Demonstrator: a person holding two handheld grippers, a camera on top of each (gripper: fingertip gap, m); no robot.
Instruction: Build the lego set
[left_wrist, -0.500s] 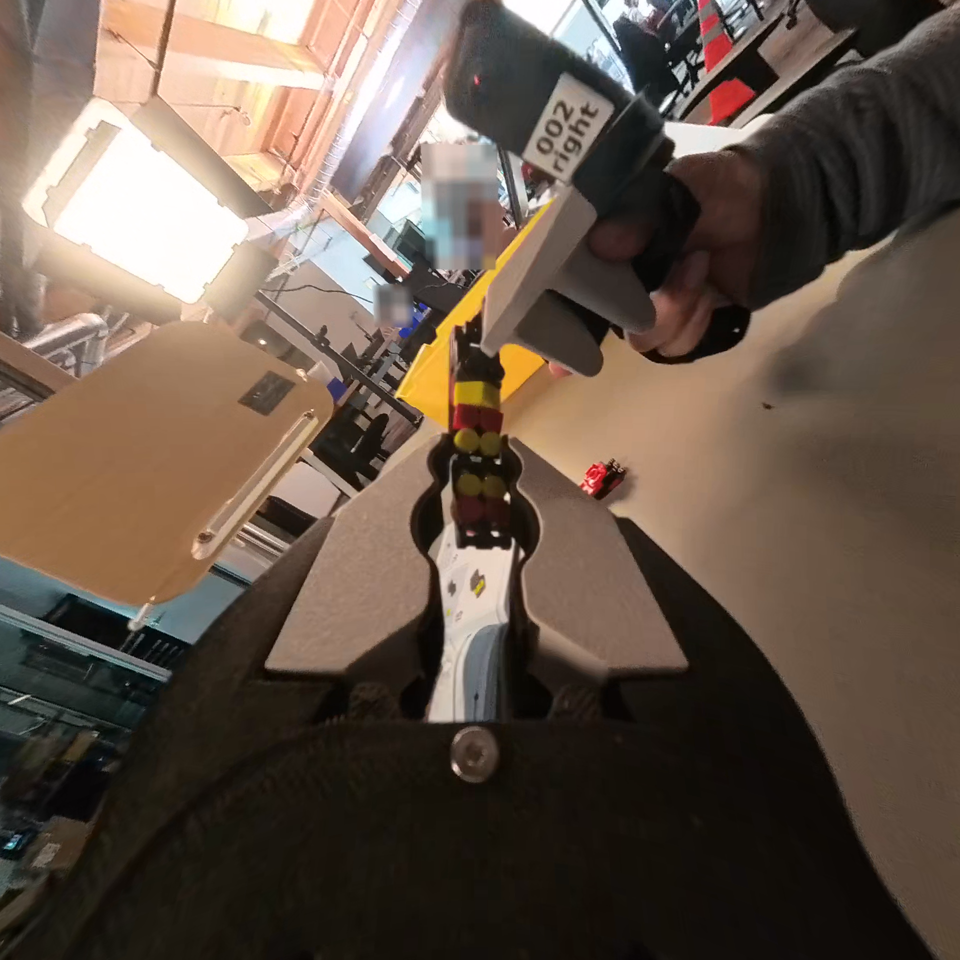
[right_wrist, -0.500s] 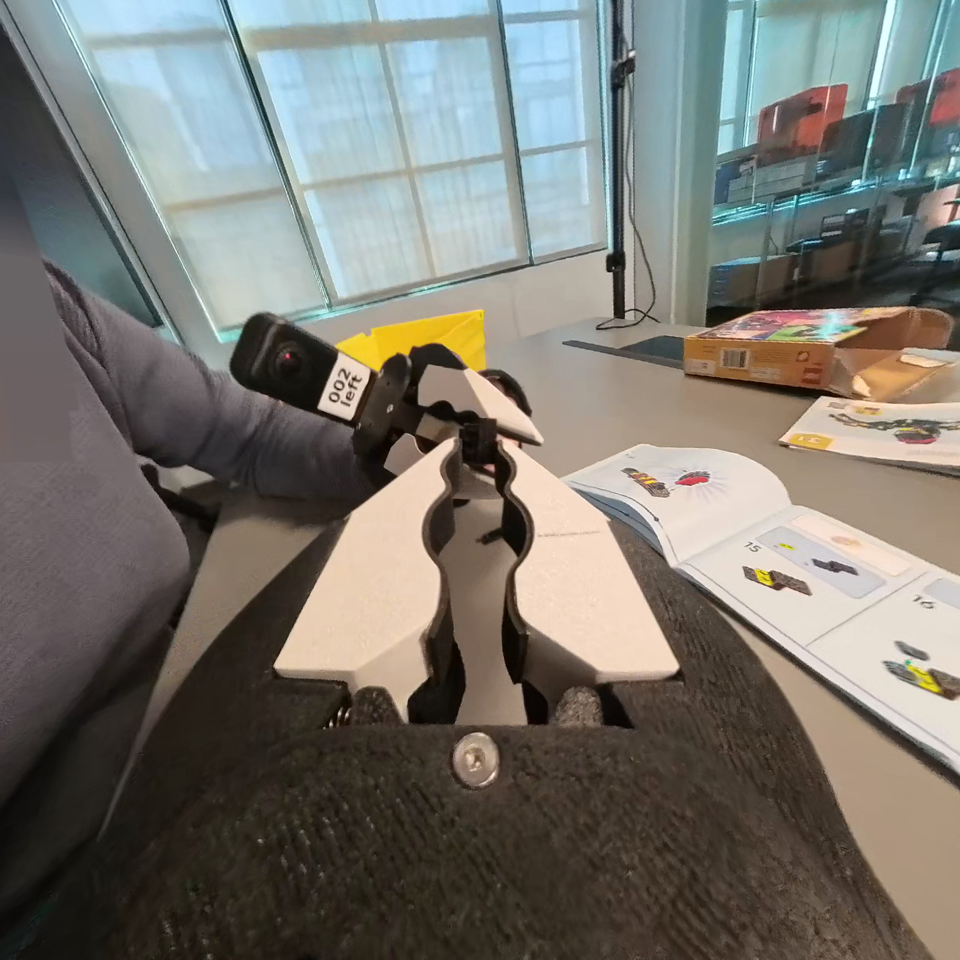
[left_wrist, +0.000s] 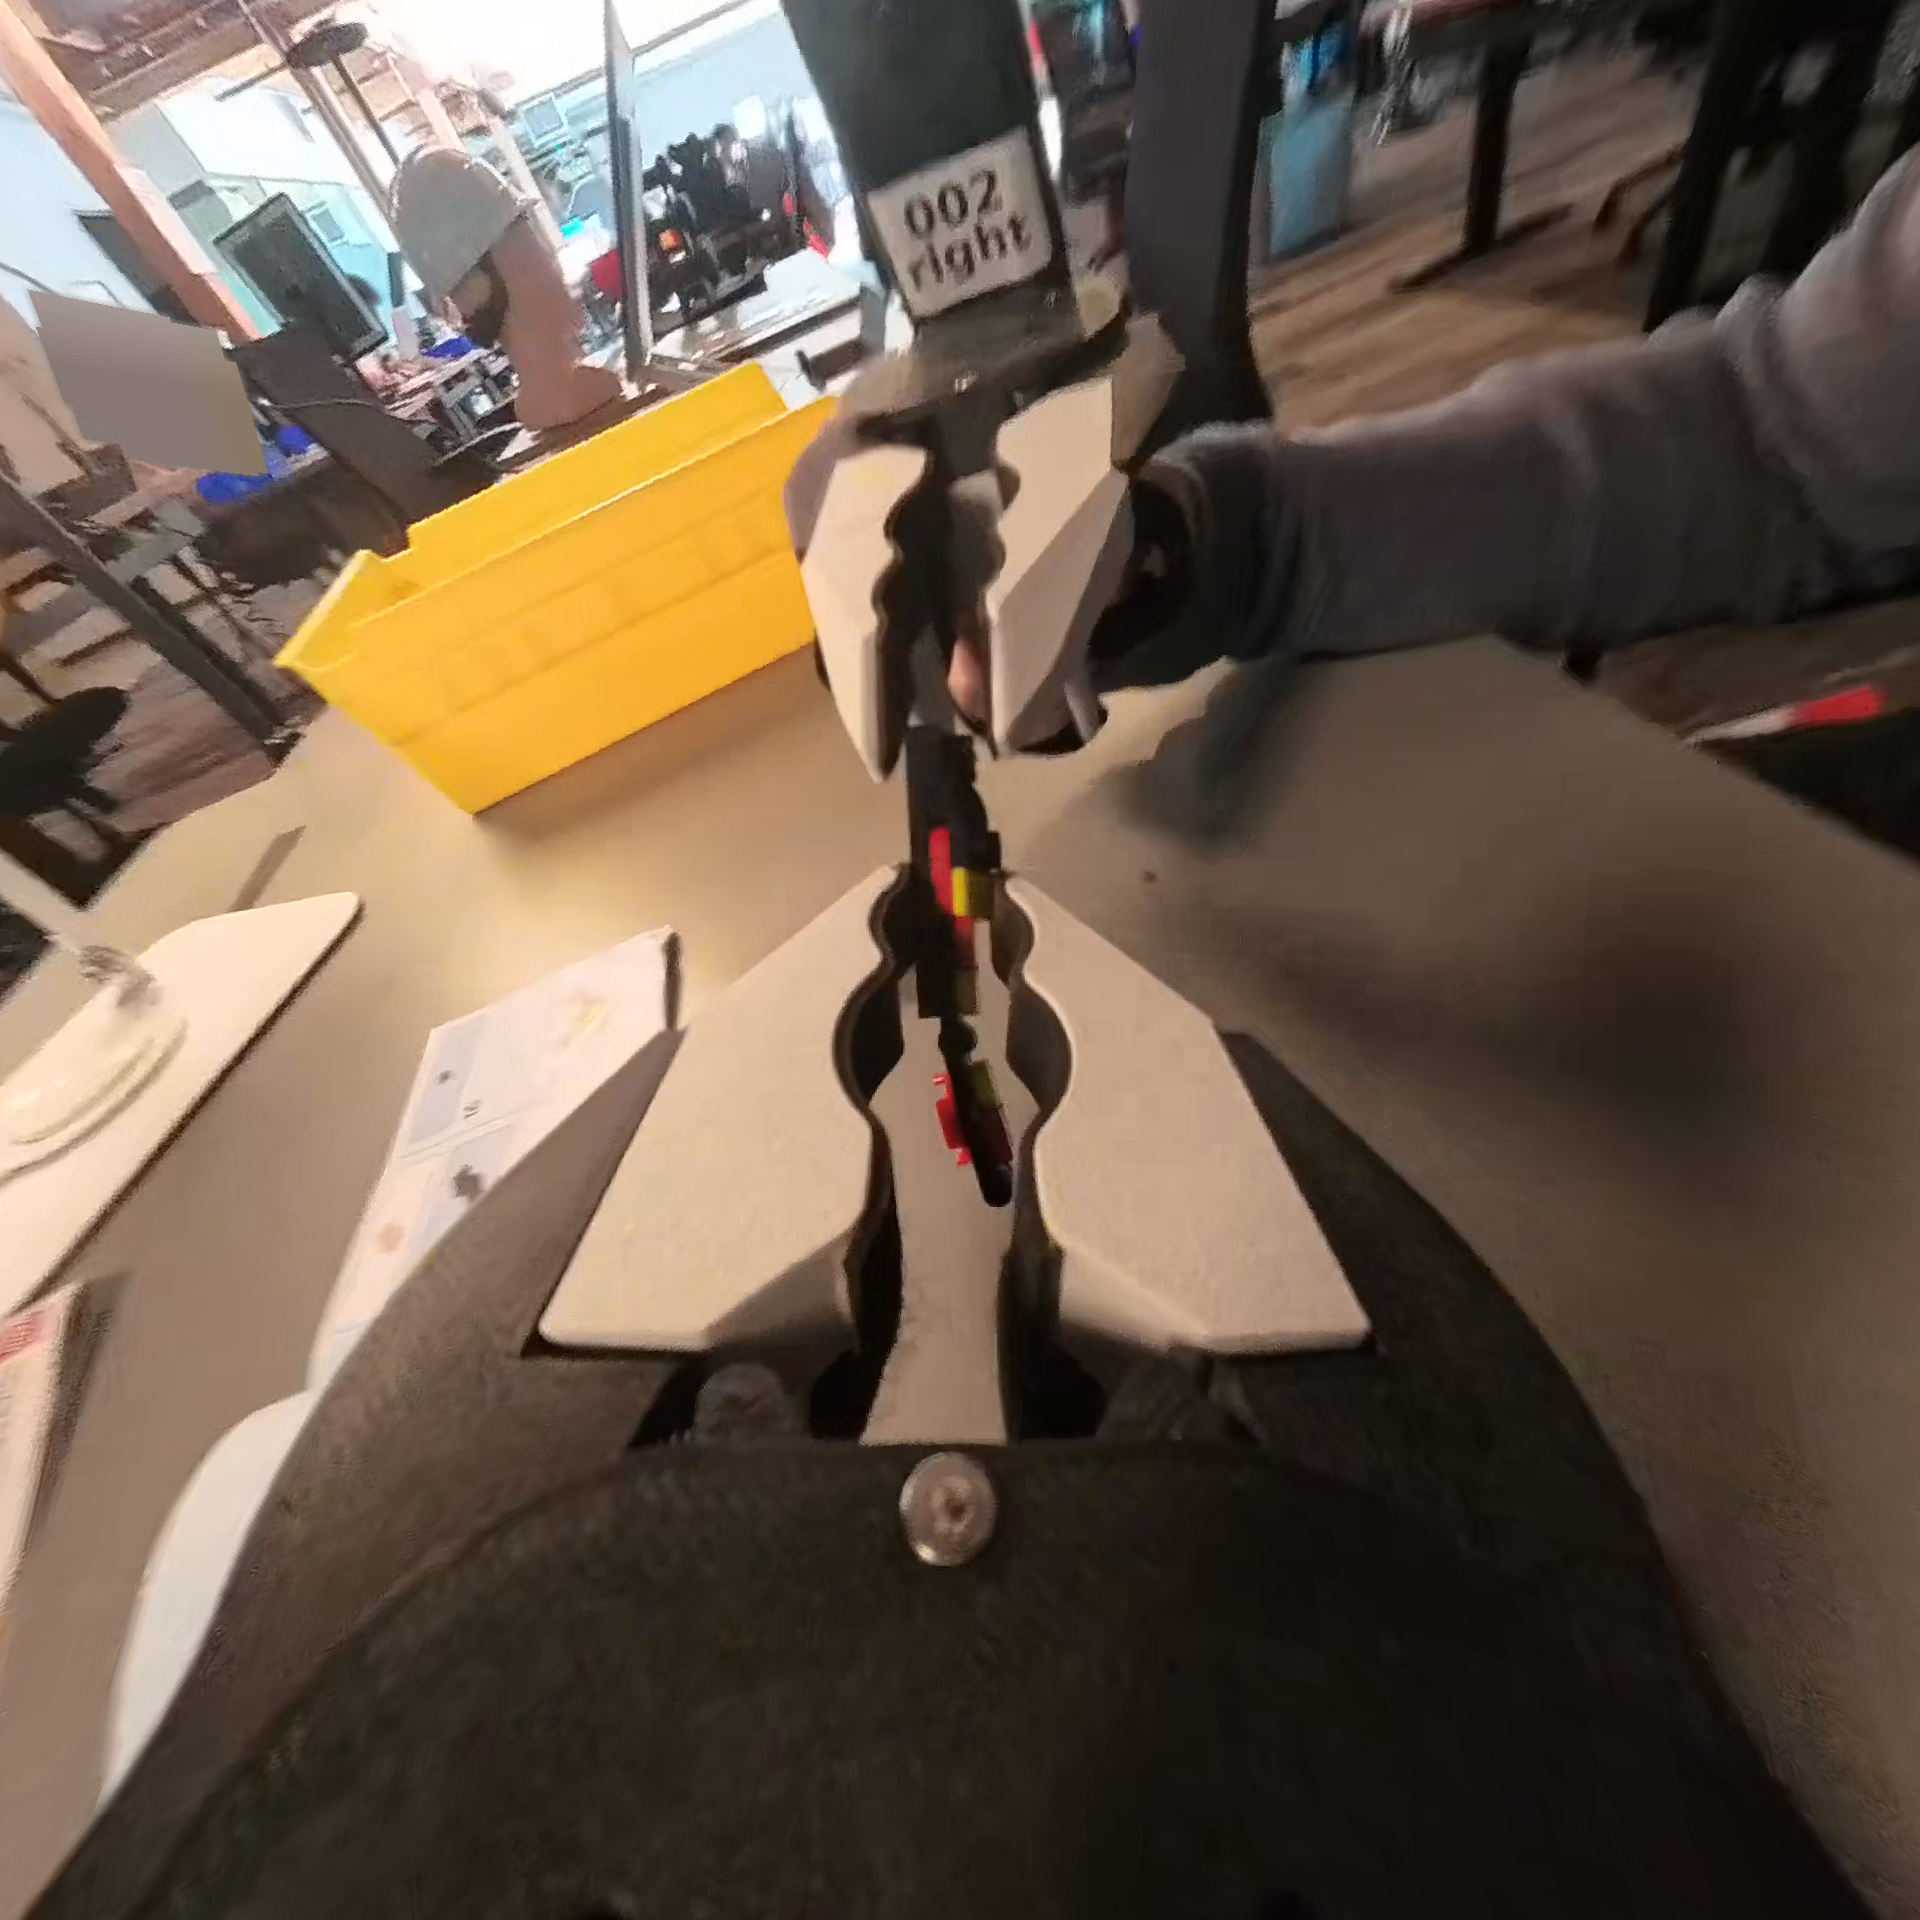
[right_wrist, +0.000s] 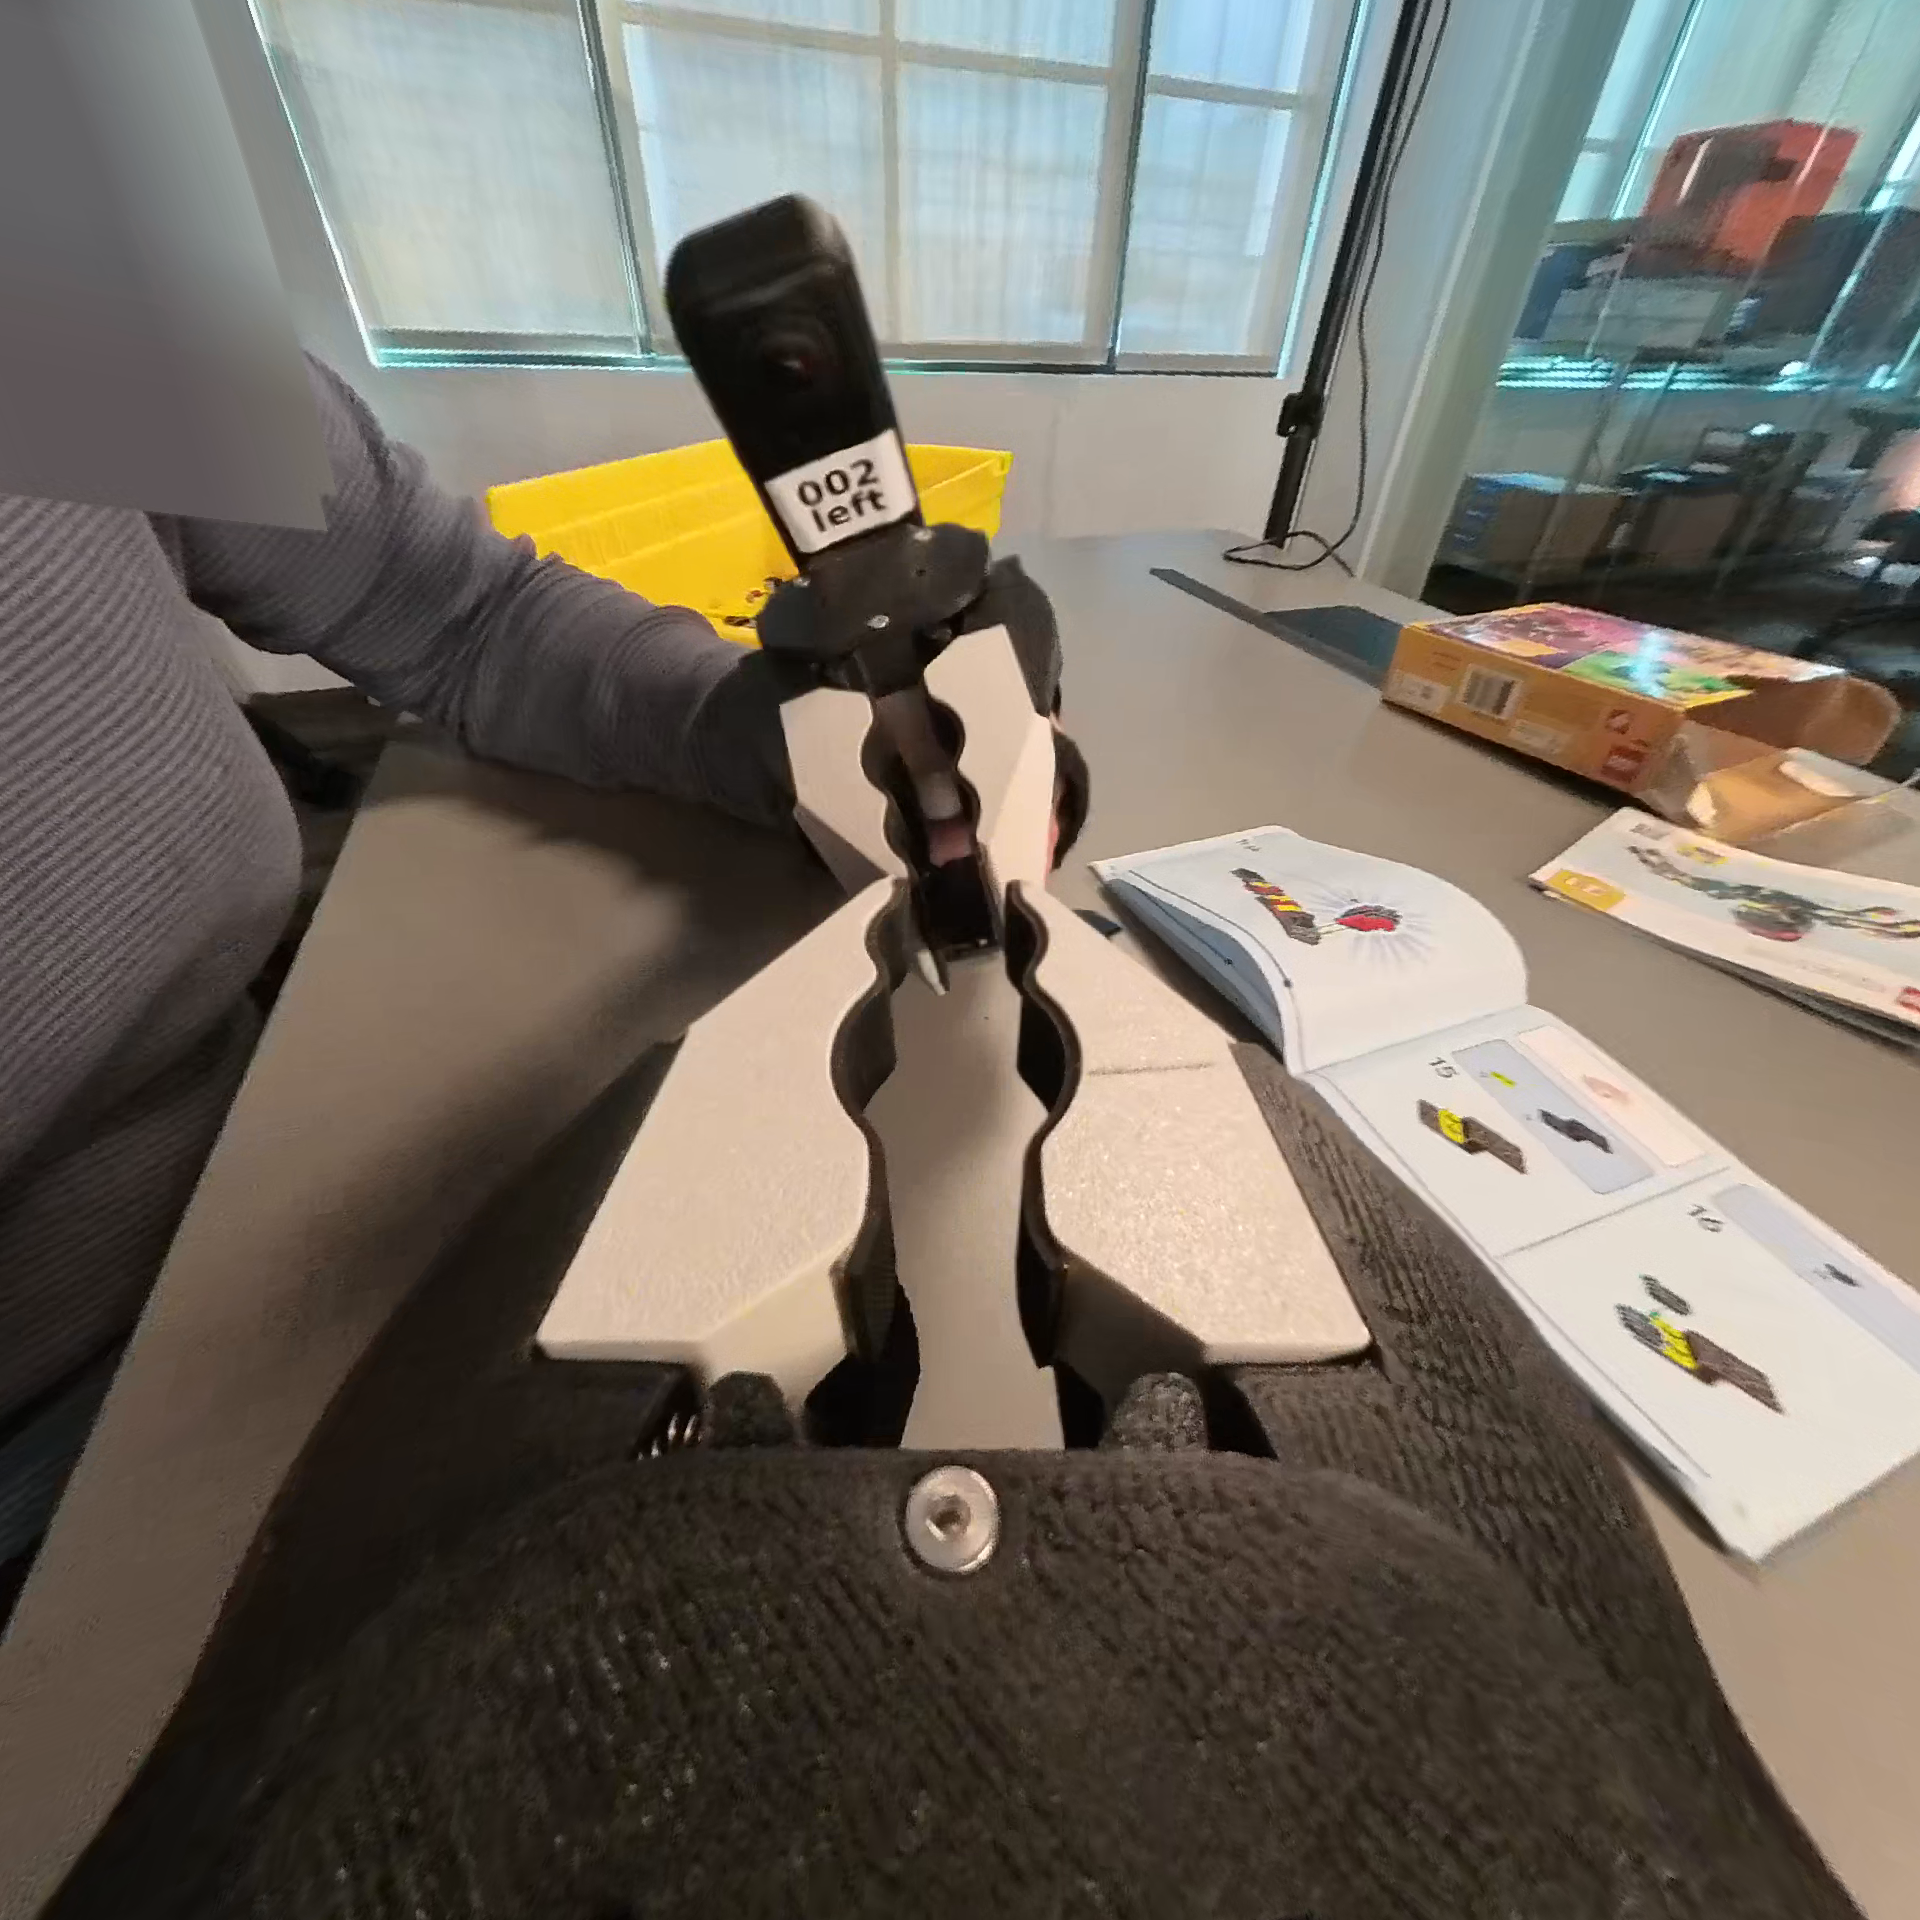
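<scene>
A thin Lego assembly (left_wrist: 940, 790) of black, red and yellow bricks is held in the air between my two grippers, above the grey table (left_wrist: 1507, 935). My left gripper (left_wrist: 958, 891) is shut on its near part. A stretch with red and yellow bricks runs back between the left fingers. My right gripper (left_wrist: 940, 750) faces the left one and is shut on the black far end. In the right wrist view the right gripper (right_wrist: 951, 896) pinches the black end (right_wrist: 956, 920), with the left gripper (right_wrist: 961, 873) right behind it. A person's hand holds each gripper.
A yellow bin (left_wrist: 582, 644) stands on the table behind the grippers. An open instruction booklet (right_wrist: 1455, 1039) lies right of the right gripper. A second booklet (right_wrist: 1745, 914) and an opened Lego box (right_wrist: 1558, 686) lie farther right. A white board (left_wrist: 208, 987) lies at the left. Only a small space, under 4 cm, lies between the two pairs of fingers.
Both grippers have tipped down from pointing upward toward level over the table. The Lego assembly has stayed held between them and turned edge-on to the left camera.
</scene>
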